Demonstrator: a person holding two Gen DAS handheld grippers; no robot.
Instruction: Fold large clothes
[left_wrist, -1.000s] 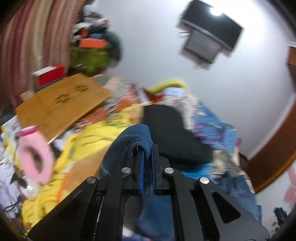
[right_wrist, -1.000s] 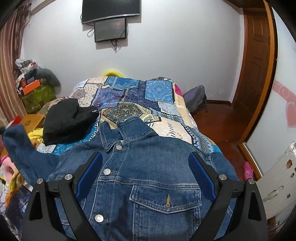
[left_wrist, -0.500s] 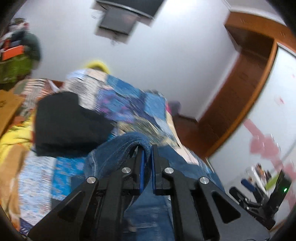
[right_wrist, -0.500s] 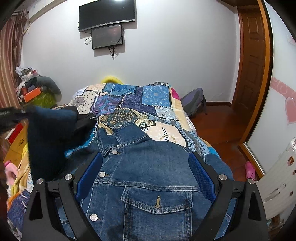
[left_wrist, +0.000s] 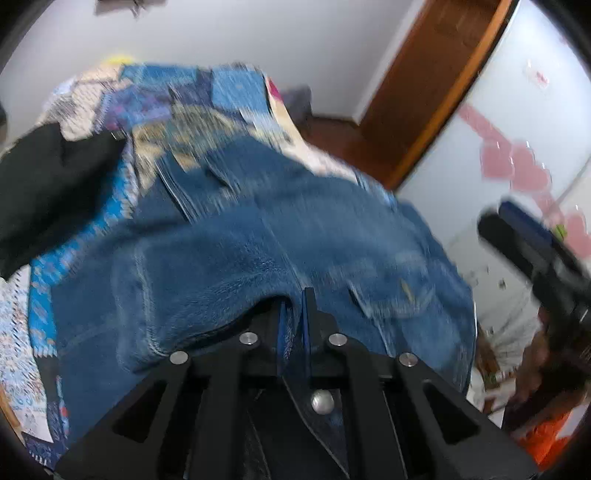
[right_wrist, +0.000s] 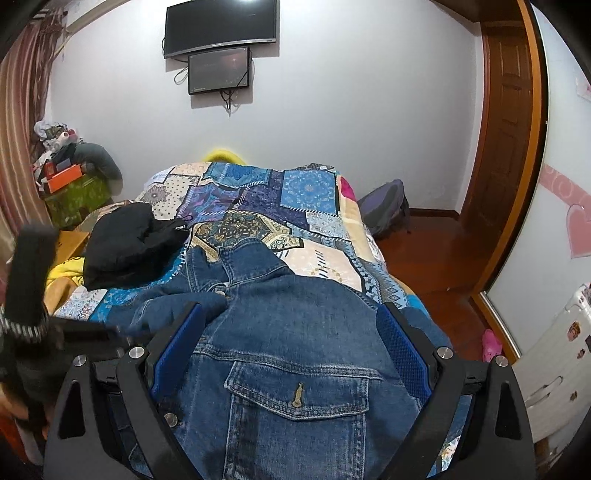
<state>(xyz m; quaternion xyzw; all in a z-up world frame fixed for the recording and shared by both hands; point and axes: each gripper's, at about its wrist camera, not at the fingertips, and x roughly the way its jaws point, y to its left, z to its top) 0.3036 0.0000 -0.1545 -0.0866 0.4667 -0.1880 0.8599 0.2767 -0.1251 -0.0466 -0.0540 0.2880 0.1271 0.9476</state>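
The left gripper (left_wrist: 291, 314) has its two blue-padded fingers pinched almost together on a fold of the denim jacket (right_wrist: 295, 332), with only a thin strip of cloth between the pads; the caught piece is a sleeve (left_wrist: 207, 273) that drapes up and over the fingertips and lies across the jacket's front. The right gripper (right_wrist: 291, 350) is spread wide, its two fingers (right_wrist: 402, 354) well apart and gripping nothing, hanging over the jacket's chest on either side of one buttoned flap pocket (right_wrist: 295, 391). There is one jacket, lying front-up on the near end of the bed with its collar (right_wrist: 236, 258) pointing toward the far wall, and one black garment (right_wrist: 129, 243) bunched on the bed just beyond the jacket's left shoulder. The patchwork quilt (right_wrist: 280, 195) covers the bed under both. Two dark screens (right_wrist: 221, 48) hang on the white wall, one above the other. The left wrist view is blurred by motion and looks steeply down over the jacket toward the door side of the room, where the right gripper shows as a dark shape at the edge. In the right wrist view, which is level and sharp, the left tool appears as a blurred dark mass low at the left edge.
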